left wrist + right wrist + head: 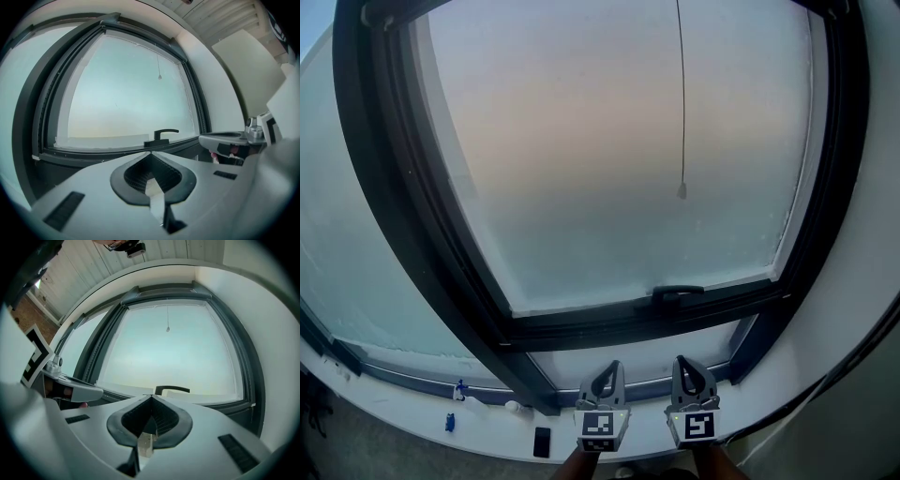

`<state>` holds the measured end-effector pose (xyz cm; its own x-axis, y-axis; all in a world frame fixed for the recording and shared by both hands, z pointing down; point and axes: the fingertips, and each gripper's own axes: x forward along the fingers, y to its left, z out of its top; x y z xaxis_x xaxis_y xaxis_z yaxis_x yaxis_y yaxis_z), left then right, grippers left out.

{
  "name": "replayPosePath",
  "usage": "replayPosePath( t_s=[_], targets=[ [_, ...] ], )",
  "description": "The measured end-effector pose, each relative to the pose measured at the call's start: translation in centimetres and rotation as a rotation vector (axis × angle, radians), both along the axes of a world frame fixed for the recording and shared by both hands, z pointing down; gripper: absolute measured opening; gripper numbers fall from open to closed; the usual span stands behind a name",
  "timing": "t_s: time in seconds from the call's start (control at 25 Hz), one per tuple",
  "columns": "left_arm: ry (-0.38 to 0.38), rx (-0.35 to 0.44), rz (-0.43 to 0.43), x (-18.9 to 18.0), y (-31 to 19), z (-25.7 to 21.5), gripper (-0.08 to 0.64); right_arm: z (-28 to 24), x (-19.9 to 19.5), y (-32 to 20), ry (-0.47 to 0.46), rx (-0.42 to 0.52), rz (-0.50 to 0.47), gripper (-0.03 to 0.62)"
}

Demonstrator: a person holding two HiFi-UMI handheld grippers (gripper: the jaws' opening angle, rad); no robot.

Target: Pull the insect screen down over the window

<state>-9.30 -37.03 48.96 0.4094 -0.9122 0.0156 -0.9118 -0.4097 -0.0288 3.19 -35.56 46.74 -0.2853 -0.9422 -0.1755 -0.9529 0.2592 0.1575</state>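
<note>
Insect screen hard to make out, cord before window, left gripper and right gripper jaws together

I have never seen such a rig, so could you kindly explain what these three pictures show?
There is no robot: a person holds a two-jaw gripper in each hand. The head view looks down from the person's head at the left gripper and right gripper in front of a dark-framed window. The other two views come from a camera riding on each gripper, looking along its jaws. Both grippers are shut and hold nothing. The window has a handle on its lower frame and a thin cord hanging before the pane. A few small items, too small to name, lie on the sill.
</note>
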Motion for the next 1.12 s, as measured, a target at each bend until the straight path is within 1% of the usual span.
replayPosePath(
  t_s=[0.24, 0.44, 0.6, 0.68, 0.84, 1.0, 1.12],
  targets=[
    [-0.011, 0.018, -0.020, -0.3, -1.8, -0.9, 0.002, -1.0, 0.1, -1.6, 0.006, 0.015, 0.004, 0.002],
    [-0.005, 0.040, -0.038, -0.2, -3.1, -2.2, 0.002, -2.2, -0.1, -2.8, 0.015, 0.030, -0.022, 0.002],
    [0.023, 0.051, -0.047, 0.6, -3.5, -3.0, 0.002, -3.2, 0.6, -3.1, 0.019, 0.045, -0.032, 0.002],
    [0.024, 0.057, -0.051, 0.7, -3.8, -3.4, 0.002, -3.4, 0.7, -3.7, 0.023, 0.050, -0.041, 0.002],
    [0.031, 0.116, -0.070, 1.2, -3.8, -5.3, 0.002, -4.2, 0.5, -4.7, 0.075, 0.076, -0.067, 0.002],
    [0.006, 0.153, -0.084, 1.3, -4.3, -6.5, 0.002, -5.9, 0.5, -5.4, 0.093, 0.118, -0.080, 0.002],
    [0.004, 0.189, -0.098, 1.1, -4.4, -8.1, 0.002, -7.5, 0.3, -5.9, 0.130, 0.145, -0.094, 0.002]
  ],
)
